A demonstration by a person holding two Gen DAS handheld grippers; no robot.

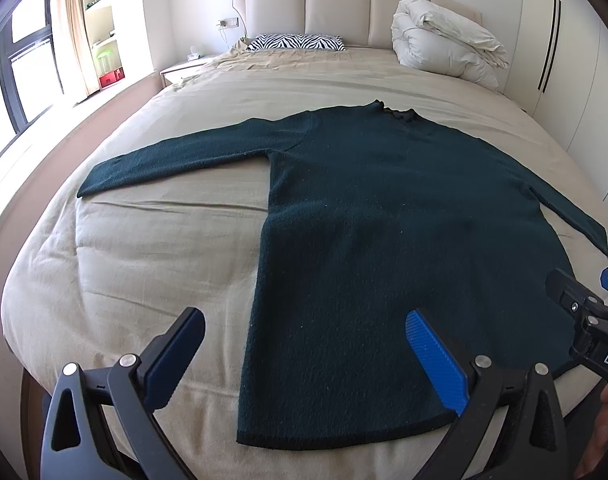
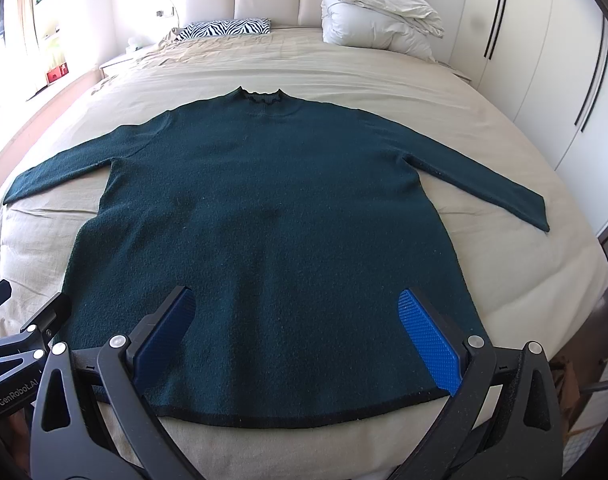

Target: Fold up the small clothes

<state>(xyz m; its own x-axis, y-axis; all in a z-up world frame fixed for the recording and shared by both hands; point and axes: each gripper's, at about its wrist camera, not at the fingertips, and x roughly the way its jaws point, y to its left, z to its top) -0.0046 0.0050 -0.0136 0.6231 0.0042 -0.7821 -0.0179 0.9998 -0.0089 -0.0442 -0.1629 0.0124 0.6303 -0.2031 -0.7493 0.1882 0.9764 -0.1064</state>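
Sweater [image 2: 272, 216] first, since that is what I have to fold: my right gripper [image 2: 300, 332] hangs over its lower half with the blue pads spread wide and nothing between them, and my left gripper [image 1: 304, 356] is just as wide apart and empty, poised over the sweater's lower left side, one pad above the knit and the other above bare bedding. Each gripper also shows at the edge of the other's view, so they sit close together near the hem [image 2: 304, 414]. Moving outward, the dark green sweater lies flat on the bed [image 1: 144, 264], hem toward me, ruffled collar [image 2: 264, 98] away from me, and both sleeves spread out to the sides, the left sleeve [image 1: 172, 156] and the right sleeve [image 2: 483, 184] each fully extended on the beige cover. I judge the knit to be thick, soft and fairly light, limp enough to drape and sag wherever I lift it, with a fuzzy surface that should grip the ribbed pads well but may cling to the bedding and drag. A pinch at a cuff or at a hem corner looks the safest hold, taking both layers so the fabric does not peel apart. Farther up the bed sit a zebra-print pillow [image 1: 296, 43] and a bundled white duvet [image 1: 447, 44] against the headboard. I see no basket or box for the folded piece; the shelves [image 1: 100, 20] by the window hold small items too blurred to name.
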